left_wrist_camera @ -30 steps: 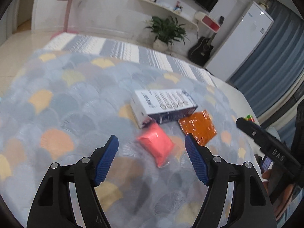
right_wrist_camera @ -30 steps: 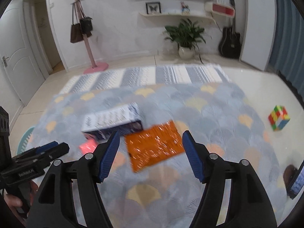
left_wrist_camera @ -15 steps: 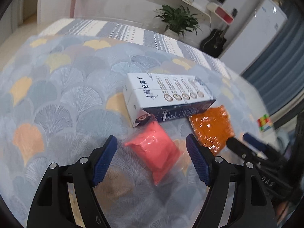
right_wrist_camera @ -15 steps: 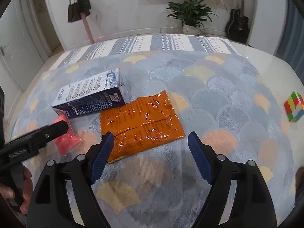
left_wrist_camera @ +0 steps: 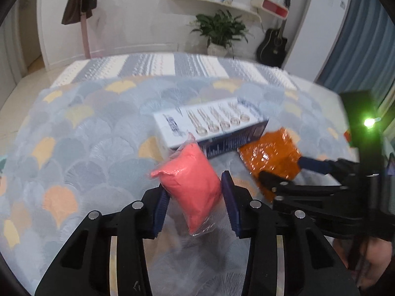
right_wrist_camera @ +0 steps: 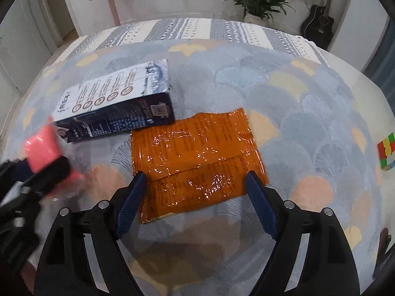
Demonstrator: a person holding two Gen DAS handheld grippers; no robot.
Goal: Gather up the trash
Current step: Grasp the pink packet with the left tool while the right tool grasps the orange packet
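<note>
My left gripper (left_wrist_camera: 196,193) is shut on a pink plastic packet (left_wrist_camera: 191,180) and holds it above the rug; the packet also shows in the right wrist view (right_wrist_camera: 43,146). My right gripper (right_wrist_camera: 195,192) is open, its fingers straddling the near end of a flat orange foil wrapper (right_wrist_camera: 197,157) that lies on the rug. The wrapper shows in the left wrist view too (left_wrist_camera: 271,157), with the right gripper (left_wrist_camera: 284,170) at it. A white and dark blue carton (right_wrist_camera: 116,103) lies on its side behind both.
All lies on a grey scallop-patterned rug (right_wrist_camera: 284,98). A Rubik's cube (right_wrist_camera: 386,151) sits on the floor at the right. A potted plant (left_wrist_camera: 218,33), a guitar (left_wrist_camera: 272,45), a white fridge (left_wrist_camera: 318,24) and a coat stand (left_wrist_camera: 85,17) stand along the far wall.
My left gripper has closed on the pink packet and lifted it. My right gripper has moved down and forward so its open fingers flank the orange wrapper.
</note>
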